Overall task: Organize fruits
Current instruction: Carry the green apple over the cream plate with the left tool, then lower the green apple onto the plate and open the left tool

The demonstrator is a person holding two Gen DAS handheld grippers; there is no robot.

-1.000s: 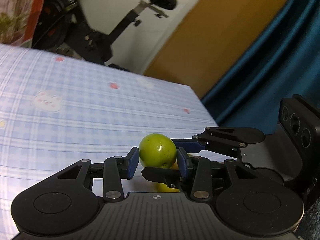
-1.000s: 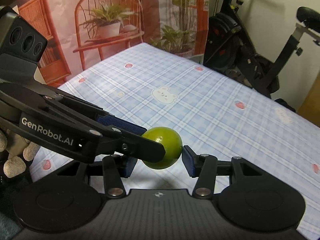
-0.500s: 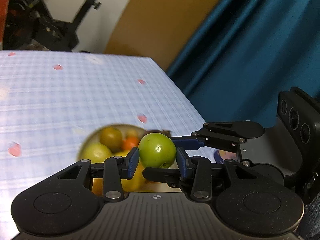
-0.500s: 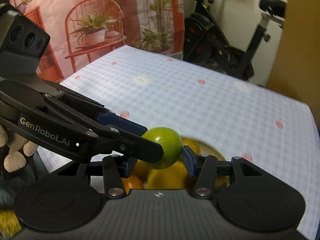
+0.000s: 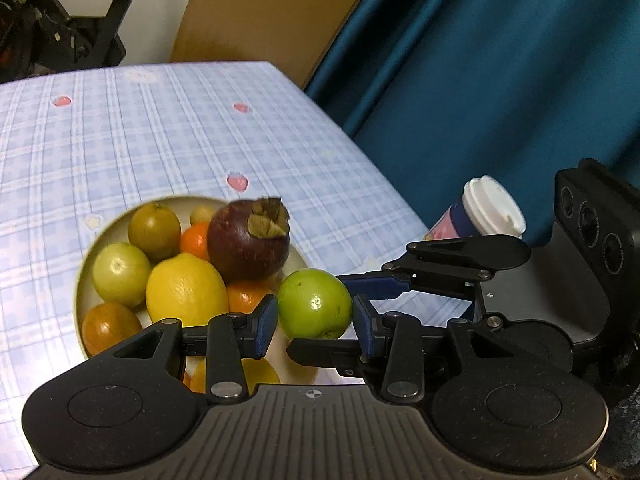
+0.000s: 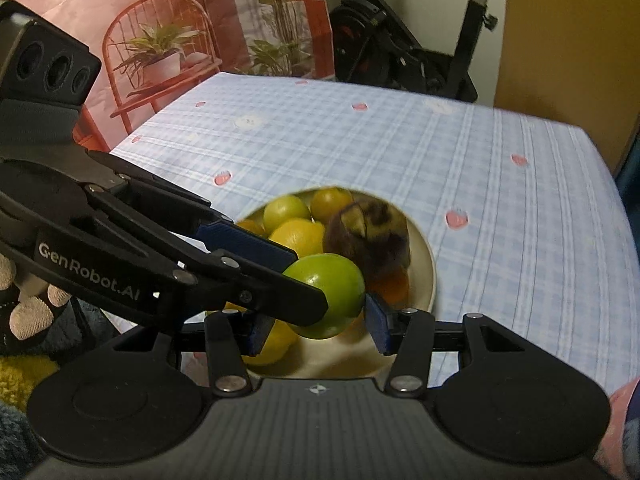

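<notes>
Both grippers close on one green fruit (image 5: 315, 304), also in the right wrist view (image 6: 330, 295). My left gripper (image 5: 315, 322) has its blue pads on either side of it. My right gripper (image 6: 316, 320) grips it crosswise. The fruit hangs over the near rim of a cream bowl (image 5: 86, 268) holding a yellow lemon (image 5: 186, 290), a dark mangosteen (image 5: 248, 240), oranges and green-yellow fruits. The bowl (image 6: 426, 276) also shows in the right wrist view.
The bowl stands on a blue checked tablecloth (image 5: 160, 128). A white-lidded paper cup (image 5: 486, 214) stands at the table's right edge by a blue curtain (image 5: 500, 80). An exercise bike (image 6: 400, 56) and a plant backdrop stand beyond the table.
Both grippers, still on the green fruit, have swung down and toward the bowl. The bowl of fruit and the paper cup have come into full view.
</notes>
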